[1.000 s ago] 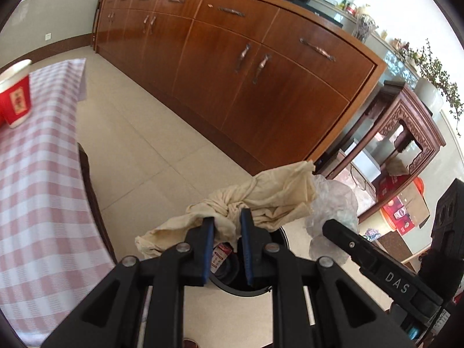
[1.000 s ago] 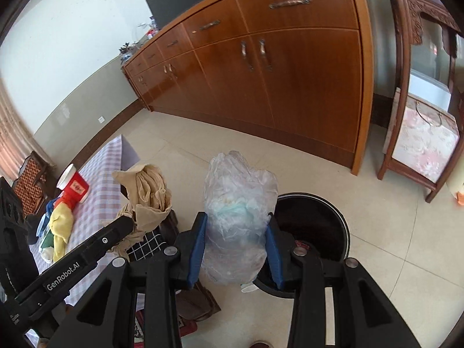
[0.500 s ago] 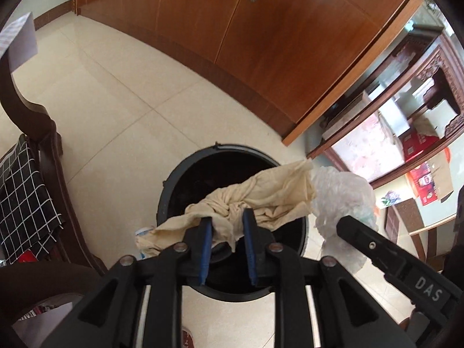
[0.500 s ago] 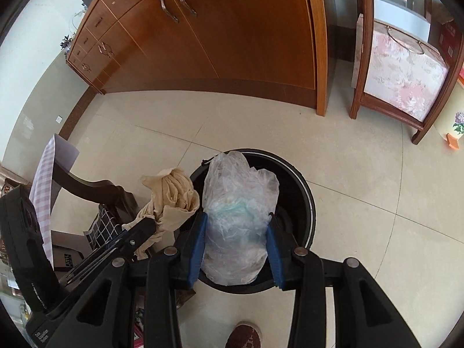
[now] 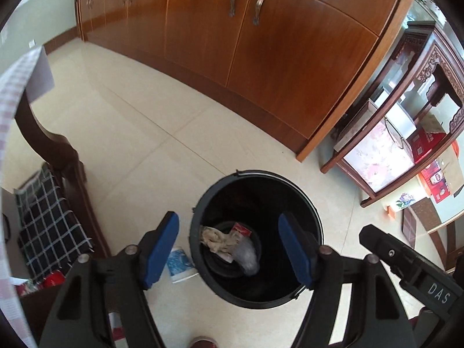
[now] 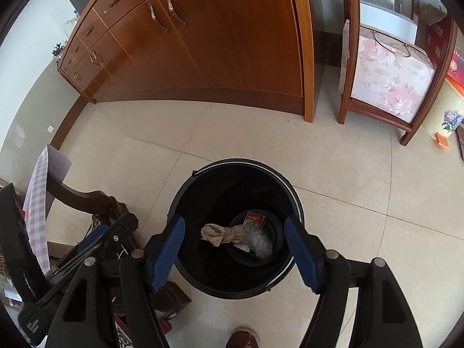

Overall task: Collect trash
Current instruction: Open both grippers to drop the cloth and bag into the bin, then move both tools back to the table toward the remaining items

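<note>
Left gripper (image 5: pixel 229 249) fingers spread wide, right gripper (image 6: pixel 235 250) likewise, both empty

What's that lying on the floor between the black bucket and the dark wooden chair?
A small blue-and-white packet lies flat on the tile, close beside the black bucket; the dark wooden chair stands further left. It shows only in the left wrist view.

The right gripper (image 6: pixel 235 249) hangs with its blue-padded jaws spread wide and empty above a round black plastic bin (image 6: pixel 185 203) at lower centre. At the bin's bottom lie a crumpled beige cloth (image 6: pixel 217 234), a clear plastic bag (image 6: pixel 259 242) touching it, and a red wrapper (image 6: pixel 255 219).
</note>
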Tool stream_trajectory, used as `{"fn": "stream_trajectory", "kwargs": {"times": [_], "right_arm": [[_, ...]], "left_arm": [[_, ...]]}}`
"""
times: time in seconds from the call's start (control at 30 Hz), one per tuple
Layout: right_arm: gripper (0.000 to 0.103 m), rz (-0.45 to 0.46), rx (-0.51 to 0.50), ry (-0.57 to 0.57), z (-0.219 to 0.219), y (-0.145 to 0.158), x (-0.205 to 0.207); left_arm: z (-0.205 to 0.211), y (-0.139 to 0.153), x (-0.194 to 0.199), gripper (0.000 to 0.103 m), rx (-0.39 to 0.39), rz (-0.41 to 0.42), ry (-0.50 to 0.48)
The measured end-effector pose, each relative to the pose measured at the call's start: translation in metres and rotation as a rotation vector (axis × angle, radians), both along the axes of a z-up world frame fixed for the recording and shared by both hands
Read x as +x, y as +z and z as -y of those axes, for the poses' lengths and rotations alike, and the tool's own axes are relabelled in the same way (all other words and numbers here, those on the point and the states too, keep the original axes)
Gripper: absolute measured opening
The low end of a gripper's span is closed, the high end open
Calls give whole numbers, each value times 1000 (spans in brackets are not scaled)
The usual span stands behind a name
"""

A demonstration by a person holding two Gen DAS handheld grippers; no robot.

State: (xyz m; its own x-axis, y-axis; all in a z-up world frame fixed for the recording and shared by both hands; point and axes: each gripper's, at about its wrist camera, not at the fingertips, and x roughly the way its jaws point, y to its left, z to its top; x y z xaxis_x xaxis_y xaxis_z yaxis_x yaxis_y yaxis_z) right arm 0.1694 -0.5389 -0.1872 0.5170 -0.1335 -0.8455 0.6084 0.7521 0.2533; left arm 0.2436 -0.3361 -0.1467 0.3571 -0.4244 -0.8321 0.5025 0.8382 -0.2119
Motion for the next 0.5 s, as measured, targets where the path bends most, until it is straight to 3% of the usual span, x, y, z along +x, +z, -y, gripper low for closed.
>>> {"fn": "stream_trajectory", "kwargs": {"times": [0.27,0.5], "right_arm": [[74,51,-87,30,-38,47,-22],[75,138,-130,104,-83,93,-37]], "left_arm": [[-32,48,-21,73,-14,92,29],[-84,91,-38,73,-49,173,82]]}}
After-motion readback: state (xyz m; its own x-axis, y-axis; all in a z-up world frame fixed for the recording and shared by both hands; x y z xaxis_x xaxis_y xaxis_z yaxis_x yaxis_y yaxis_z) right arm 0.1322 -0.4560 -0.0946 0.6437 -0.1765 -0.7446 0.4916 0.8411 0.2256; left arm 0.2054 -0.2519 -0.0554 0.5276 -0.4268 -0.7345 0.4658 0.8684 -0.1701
